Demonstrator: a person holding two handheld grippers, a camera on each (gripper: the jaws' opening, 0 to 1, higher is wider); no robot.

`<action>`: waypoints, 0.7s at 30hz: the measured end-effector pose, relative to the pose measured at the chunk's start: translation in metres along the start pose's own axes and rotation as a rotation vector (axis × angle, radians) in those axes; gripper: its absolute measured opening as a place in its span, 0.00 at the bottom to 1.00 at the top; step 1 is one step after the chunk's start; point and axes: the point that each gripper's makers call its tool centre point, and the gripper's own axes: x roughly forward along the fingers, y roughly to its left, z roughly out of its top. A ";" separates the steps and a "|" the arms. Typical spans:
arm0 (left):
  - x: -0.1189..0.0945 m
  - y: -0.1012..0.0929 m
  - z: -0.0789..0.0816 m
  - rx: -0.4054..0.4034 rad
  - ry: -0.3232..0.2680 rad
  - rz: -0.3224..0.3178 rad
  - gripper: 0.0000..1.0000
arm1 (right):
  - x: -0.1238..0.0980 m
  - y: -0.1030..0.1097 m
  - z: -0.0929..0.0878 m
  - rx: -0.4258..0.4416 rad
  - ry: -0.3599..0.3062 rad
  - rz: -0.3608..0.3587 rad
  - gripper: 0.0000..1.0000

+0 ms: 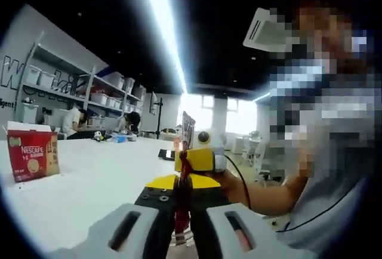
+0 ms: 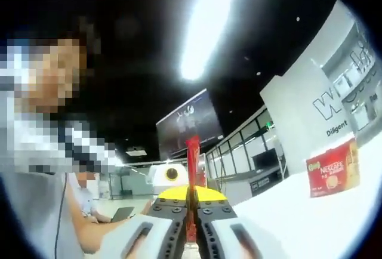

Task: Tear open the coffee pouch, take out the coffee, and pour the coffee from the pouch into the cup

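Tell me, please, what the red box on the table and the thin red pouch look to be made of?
The red box looks like printed cardboard: flat panels, crisp edges, a raised flap. The pouch, pinched in both tongs, is probably laminated foil or plastic film: thin, slightly glossy.

Views face-to-face, close — pouch (image 1: 182, 193) (shared)

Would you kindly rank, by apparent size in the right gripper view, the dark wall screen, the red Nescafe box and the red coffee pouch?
1. Dark wall screen, clearly largest.
2. Red Nescafe box.
3. Red coffee pouch, a narrow strip pinched in the right gripper; partly hidden by the jaws and nearest the camera, so its place against the box is unsure.
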 end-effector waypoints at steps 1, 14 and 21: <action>-0.001 0.000 -0.001 0.008 -0.001 -0.002 0.07 | -0.001 -0.001 0.000 -0.004 0.000 -0.003 0.04; -0.003 0.001 -0.010 0.009 0.050 -0.042 0.09 | -0.003 -0.003 -0.001 0.019 0.010 0.006 0.03; -0.002 0.004 -0.015 0.059 0.097 -0.045 0.04 | -0.005 -0.006 -0.002 0.035 0.009 0.006 0.10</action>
